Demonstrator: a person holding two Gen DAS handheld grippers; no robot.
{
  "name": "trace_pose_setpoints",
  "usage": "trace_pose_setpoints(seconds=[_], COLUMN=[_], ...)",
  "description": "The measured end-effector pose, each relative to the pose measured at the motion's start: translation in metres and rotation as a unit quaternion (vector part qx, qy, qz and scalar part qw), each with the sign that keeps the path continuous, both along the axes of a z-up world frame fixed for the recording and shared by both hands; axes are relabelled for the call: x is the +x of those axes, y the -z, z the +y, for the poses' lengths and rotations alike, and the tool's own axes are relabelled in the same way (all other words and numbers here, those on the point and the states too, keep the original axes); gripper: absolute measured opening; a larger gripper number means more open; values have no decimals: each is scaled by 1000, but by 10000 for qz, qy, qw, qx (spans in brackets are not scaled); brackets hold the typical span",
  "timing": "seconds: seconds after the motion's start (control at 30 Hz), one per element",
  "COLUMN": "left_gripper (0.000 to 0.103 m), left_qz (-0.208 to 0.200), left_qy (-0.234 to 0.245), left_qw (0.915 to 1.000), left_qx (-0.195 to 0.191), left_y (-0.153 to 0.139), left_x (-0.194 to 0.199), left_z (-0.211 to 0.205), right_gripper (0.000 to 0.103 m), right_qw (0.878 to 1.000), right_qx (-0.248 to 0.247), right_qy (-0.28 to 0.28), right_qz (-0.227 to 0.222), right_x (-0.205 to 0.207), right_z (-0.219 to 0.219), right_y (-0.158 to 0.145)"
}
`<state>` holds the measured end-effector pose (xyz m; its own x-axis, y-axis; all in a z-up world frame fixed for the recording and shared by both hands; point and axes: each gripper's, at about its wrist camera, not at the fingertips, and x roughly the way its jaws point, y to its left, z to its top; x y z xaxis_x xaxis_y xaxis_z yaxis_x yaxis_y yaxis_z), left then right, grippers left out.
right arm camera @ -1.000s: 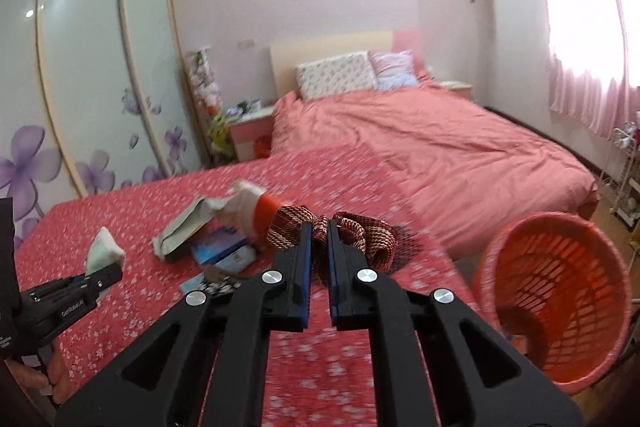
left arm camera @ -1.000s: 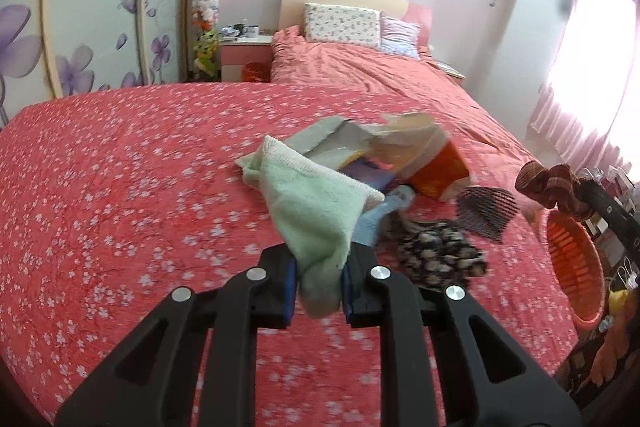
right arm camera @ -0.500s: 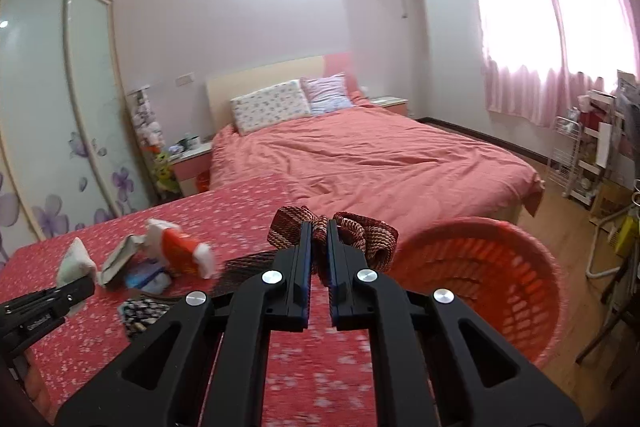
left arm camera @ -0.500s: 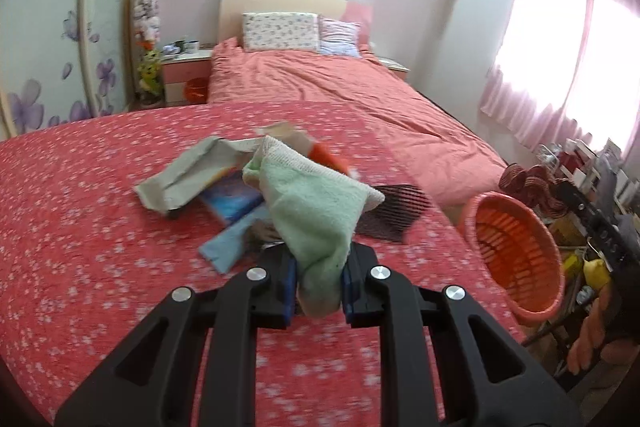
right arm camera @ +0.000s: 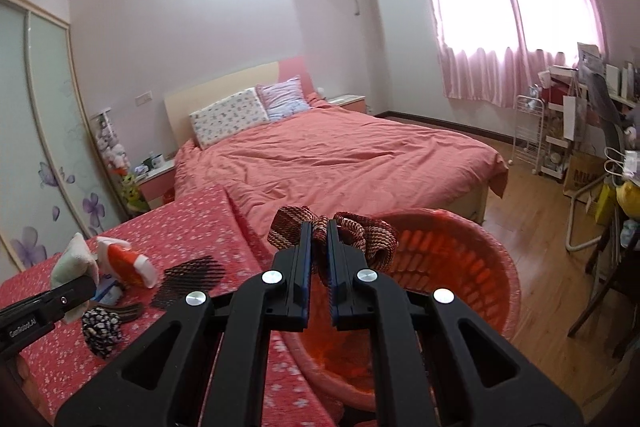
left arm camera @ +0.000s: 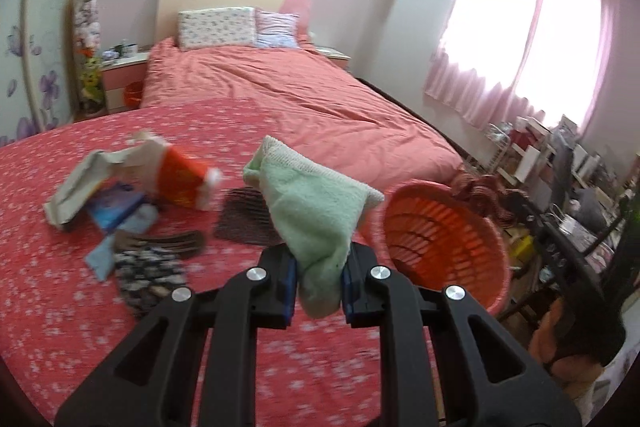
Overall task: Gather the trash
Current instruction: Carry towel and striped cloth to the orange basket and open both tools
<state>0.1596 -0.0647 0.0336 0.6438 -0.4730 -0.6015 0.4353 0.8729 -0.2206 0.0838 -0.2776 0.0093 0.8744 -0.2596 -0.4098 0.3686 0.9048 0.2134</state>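
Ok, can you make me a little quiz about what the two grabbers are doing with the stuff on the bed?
1. What is the left gripper clamped on?
2. True or false: the right gripper holds the striped woven strap over the orange basket.
3. Which lies on the flowery red cover next to the red and white packet: A a black mesh piece, B a spoon, C a shoe?

Key
1. The pale green cloth.
2. True.
3. A.
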Motion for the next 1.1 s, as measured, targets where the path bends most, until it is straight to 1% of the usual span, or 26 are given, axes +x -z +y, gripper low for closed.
trace_pose_setpoints(seconds=[0.17, 0.43, 0.6, 0.87, 0.97, 1.0, 1.03, 1.07, 1.1], left_gripper=[18, 18, 18, 18, 22, 28, 38, 43, 50], left_qz=[29, 194, 310, 539, 637, 667, 702, 731, 744], left_qy=[478, 989, 1224, 1393, 1405, 1375, 1363, 1313, 1255], left_qw=[9988, 9949, 9920, 9885, 9875, 9875, 9873, 9876, 9880], left_qx=[-82, -35, 76, 221, 330, 378, 408, 460, 505], left_y=[3, 20, 35, 59, 71, 74, 78, 83, 86], left_x=[-3, 1, 4, 18, 25, 27, 30, 33, 34], left_z=[-42, -100, -133, -167, -178, -180, -181, -182, -181], right_gripper=[7, 7, 7, 7, 9, 9, 14, 17, 23], right_qw=[9999, 9991, 9984, 9973, 9970, 9968, 9967, 9965, 9963], right_qx=[87, 298, 423, 640, 713, 744, 763, 781, 798], right_qy=[141, 310, 362, 352, 287, 265, 259, 262, 278], right_qz=[-5, 24, 58, 81, 70, 81, 99, 130, 149], right_x=[-4, -6, -6, -3, -1, 0, 1, 2, 2], right_z=[-19, -47, -61, -80, -85, -87, -86, -87, -88], right_y=[6, 15, 23, 33, 35, 37, 38, 40, 41])
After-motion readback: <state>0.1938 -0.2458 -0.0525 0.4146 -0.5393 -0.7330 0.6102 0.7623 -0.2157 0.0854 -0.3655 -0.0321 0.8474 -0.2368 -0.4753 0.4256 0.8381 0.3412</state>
